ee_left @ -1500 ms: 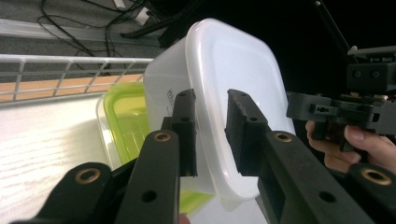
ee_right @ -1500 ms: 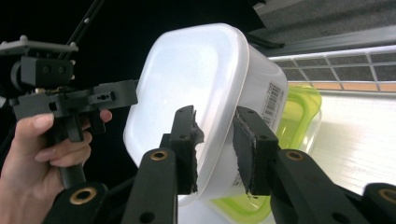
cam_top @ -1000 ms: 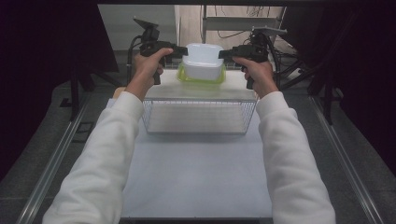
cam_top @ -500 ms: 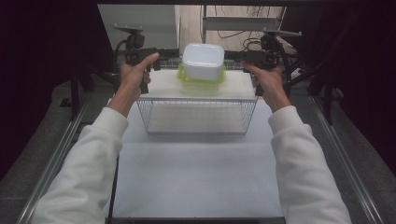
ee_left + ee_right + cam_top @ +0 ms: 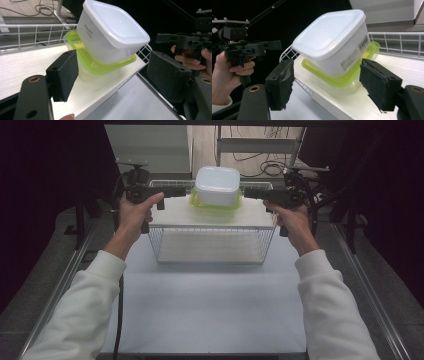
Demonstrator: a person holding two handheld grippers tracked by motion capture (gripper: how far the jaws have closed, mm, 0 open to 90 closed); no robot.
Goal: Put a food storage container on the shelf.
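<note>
Shelf-top (image 5: 210,216): container (image 5: 217,185) between claws.

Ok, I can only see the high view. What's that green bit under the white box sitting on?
Observer: In the left gripper view, the white box stands on a green lid. That lid closes a clear tub on the white shelf.
Operator: Are the tools squeezing it?
Observer: No. The jaws of both have just been opening. The left tool and right tool stand open, with nothing pinched between their pads.
Operator: Is anything on the box's side?
Observer: Yes, the right gripper view shows a barcode label there.
</note>
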